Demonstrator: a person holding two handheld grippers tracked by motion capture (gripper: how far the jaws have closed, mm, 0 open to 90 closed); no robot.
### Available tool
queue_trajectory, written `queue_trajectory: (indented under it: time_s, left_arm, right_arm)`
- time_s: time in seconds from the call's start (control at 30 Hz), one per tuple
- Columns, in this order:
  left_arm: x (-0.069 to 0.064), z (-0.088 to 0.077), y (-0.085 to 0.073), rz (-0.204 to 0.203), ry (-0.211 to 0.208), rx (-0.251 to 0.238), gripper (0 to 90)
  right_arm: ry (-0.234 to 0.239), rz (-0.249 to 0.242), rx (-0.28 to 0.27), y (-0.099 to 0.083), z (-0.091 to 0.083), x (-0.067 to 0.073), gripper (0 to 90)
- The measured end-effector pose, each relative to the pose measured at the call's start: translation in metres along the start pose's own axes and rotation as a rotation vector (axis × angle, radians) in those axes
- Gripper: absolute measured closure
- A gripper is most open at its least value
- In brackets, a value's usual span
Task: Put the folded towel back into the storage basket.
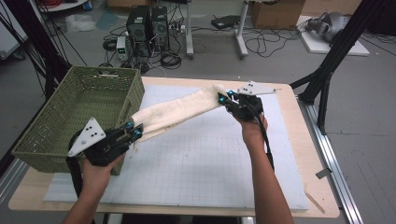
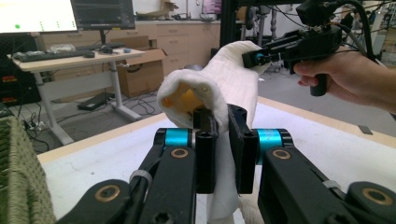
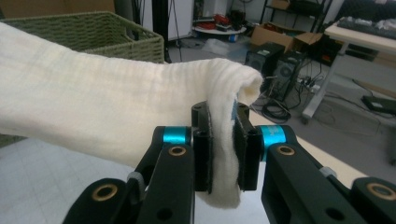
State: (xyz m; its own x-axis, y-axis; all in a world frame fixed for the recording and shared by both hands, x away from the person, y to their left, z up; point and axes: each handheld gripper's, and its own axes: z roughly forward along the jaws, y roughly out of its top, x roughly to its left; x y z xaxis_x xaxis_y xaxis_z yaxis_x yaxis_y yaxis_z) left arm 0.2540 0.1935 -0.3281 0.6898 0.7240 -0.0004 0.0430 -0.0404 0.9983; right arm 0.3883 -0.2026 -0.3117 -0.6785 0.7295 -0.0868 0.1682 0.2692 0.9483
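A cream cloth (image 1: 180,110) hangs stretched in the air above the table, folded lengthwise into a band. My left gripper (image 1: 133,130) is shut on its near-left end, just in front of the basket. My right gripper (image 1: 224,97) is shut on its far-right end, higher up. In the left gripper view the cloth (image 2: 224,88) runs from my jaws (image 2: 223,154) up to the right gripper (image 2: 257,58) held by a hand. In the right gripper view the cloth (image 3: 93,107) is pinched between the jaws (image 3: 223,149) and stretches away to the left.
A green woven basket (image 1: 51,135) stands on the table's left side, empty. A white gridded mat (image 1: 196,158) covers the wooden table (image 1: 322,186). Beyond the table, computer towers (image 1: 149,25), cables and black frame legs (image 1: 327,70) stand on the floor.
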Motion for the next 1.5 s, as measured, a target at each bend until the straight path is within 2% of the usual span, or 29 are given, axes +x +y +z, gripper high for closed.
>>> queue_trajectory:
  time_s: [0.13, 0.33, 0.53, 1.0, 1.17, 1.5]
  left_arm:
    - [0.002, -0.004, 0.002, 0.001, 0.011, -0.006, 82.4]
    - [0.008, -0.014, 0.004, 0.006, 0.046, -0.014, 82.8]
    - [0.014, -0.024, 0.006, 0.003, 0.075, -0.021, 82.9]
    - [0.028, -0.053, 0.006, -0.012, 0.157, -0.035, 83.1]
    - [0.034, -0.061, 0.006, -0.002, 0.196, -0.031, 83.1]
    - [0.046, -0.075, 0.003, -0.03, 0.244, -0.036, 83.1]
  right_arm:
    - [0.011, -0.011, 0.005, 0.013, 0.013, 0.002, 80.1]
    - [0.022, -0.019, -0.015, 0.036, 0.034, 0.006, 80.3]
    - [0.033, -0.055, -0.008, 0.055, 0.054, 0.013, 80.3]
    - [0.073, -0.092, -0.022, 0.092, 0.111, 0.044, 80.5]
    - [0.088, -0.101, -0.03, 0.106, 0.127, 0.054, 80.5]
    - [0.111, -0.102, -0.031, 0.122, 0.161, 0.073, 80.5]
